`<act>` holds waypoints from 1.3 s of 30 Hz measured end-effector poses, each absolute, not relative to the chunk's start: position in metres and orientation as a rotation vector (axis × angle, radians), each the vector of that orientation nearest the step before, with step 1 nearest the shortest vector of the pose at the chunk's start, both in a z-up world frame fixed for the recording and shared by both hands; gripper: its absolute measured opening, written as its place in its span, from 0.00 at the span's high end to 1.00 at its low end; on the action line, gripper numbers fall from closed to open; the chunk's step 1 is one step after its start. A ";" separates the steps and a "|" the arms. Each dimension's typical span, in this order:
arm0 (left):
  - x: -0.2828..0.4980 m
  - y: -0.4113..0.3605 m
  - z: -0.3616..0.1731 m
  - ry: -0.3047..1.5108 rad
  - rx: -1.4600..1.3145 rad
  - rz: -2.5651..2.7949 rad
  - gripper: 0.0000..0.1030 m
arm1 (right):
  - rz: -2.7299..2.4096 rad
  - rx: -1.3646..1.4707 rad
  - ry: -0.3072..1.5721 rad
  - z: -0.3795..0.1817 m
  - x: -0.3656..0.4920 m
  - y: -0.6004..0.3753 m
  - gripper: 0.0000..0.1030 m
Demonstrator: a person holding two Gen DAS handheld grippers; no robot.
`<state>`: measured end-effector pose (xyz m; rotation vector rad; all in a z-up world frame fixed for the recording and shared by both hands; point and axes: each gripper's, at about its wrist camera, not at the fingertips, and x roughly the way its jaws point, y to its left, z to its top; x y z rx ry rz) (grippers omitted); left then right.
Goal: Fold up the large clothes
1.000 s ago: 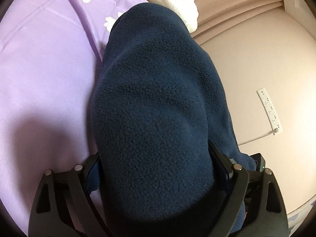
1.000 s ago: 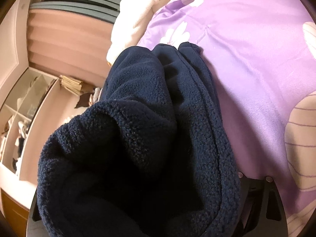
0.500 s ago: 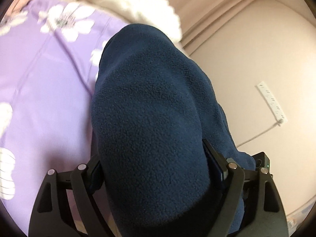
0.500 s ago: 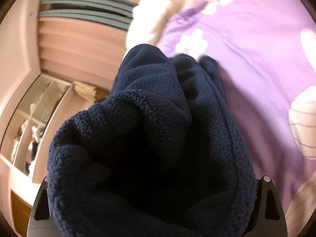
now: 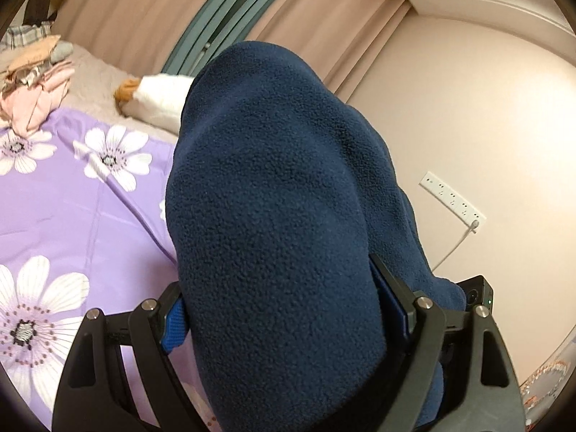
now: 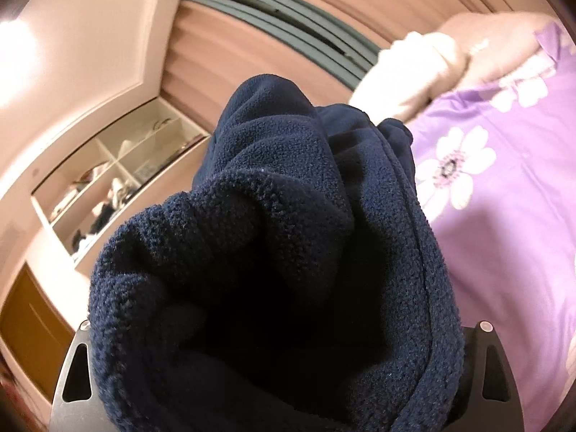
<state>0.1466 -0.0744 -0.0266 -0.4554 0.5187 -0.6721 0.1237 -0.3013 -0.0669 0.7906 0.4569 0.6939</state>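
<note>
A thick navy fleece garment (image 5: pixel 280 180) fills the middle of the left wrist view and bulges between the blue pads (image 5: pixel 174 327) of my left gripper (image 5: pixel 277 280), which is shut on it with wide jaws. The same fleece (image 6: pixel 288 216) is bunched up over my right gripper (image 6: pixel 284 324), hiding both fingertips; only the black frame shows at either side. The fleece hangs raised above a purple flowered bed sheet (image 5: pixel 72 216), which lies to the right in the right wrist view (image 6: pixel 504 234).
A white bundle (image 5: pixel 158 99) and a pile of folded clothes (image 5: pixel 32 82) lie at the bed's far end. Pink curtains (image 5: pixel 126 18) hang behind. A power strip (image 5: pixel 451 198) is on the wall. An open shelf unit (image 6: pixel 115 180) stands left of the bed.
Both grippers have risen with the fleece and tipped upward. The bed sheet has dropped lower in both views, and curtains, wall and shelves now show more.
</note>
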 end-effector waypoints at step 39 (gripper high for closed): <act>0.106 0.005 0.010 0.490 -0.518 -0.553 0.16 | 0.736 0.714 0.408 -0.035 0.103 -0.228 0.12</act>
